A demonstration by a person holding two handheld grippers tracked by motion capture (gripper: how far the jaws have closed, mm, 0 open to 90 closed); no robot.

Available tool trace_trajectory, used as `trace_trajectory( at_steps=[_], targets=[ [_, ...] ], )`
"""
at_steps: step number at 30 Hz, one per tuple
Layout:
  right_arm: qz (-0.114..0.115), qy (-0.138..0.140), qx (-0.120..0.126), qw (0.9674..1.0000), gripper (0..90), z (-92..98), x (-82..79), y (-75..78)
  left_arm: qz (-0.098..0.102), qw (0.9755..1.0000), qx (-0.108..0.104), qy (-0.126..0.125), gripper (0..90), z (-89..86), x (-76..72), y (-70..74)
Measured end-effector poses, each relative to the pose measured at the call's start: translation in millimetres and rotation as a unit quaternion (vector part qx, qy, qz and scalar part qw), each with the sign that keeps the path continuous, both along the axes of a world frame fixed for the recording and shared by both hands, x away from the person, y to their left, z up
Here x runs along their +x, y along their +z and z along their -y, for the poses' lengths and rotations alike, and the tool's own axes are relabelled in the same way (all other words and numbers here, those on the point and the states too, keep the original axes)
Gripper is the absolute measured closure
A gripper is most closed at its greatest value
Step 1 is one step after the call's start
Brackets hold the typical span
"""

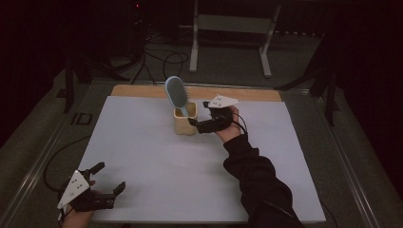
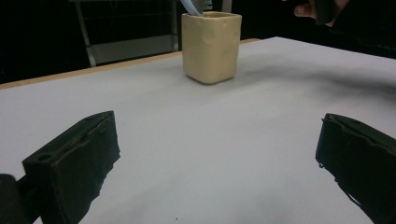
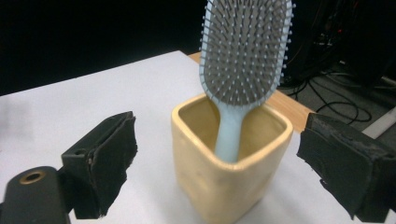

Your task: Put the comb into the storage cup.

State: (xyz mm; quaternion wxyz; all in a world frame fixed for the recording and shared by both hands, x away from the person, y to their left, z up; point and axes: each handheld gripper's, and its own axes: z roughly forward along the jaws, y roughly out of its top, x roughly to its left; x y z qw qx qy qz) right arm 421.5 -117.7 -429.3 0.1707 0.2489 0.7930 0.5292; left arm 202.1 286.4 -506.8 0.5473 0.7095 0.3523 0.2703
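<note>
Open tabletop [image 1: 157, 171] all round, bar cup [image 1: 185, 118], seemingly.

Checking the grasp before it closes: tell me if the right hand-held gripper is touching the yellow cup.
Apart. In the right gripper view, the right hand-held gripper has both jaws spread wide, with white table surface visible between each jaw and the yellow cup.

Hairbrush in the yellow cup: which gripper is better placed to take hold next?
Right. The right gripper sits beside the yellow cup, jaws open toward the hairbrush. The left gripper rests far off at the table's near edge.
</note>
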Motion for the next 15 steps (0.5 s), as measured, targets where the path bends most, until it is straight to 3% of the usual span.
trace_trajectory(
  at_steps=[6,15],
  targets=[
    [-0.017,-0.002,0.0,0.9999,10.5,13.8,-6.9,-4.1,0.001,1.0,0.001,0.0,0.0,0.1,0.0,0.0],
    [-0.016,-0.002,0.001,0.9999,10.5,34.3,-20.8,-7.0,0.001,1.0,0.002,0.0,0.0,0.3,-0.1,0.1]
  ],
)
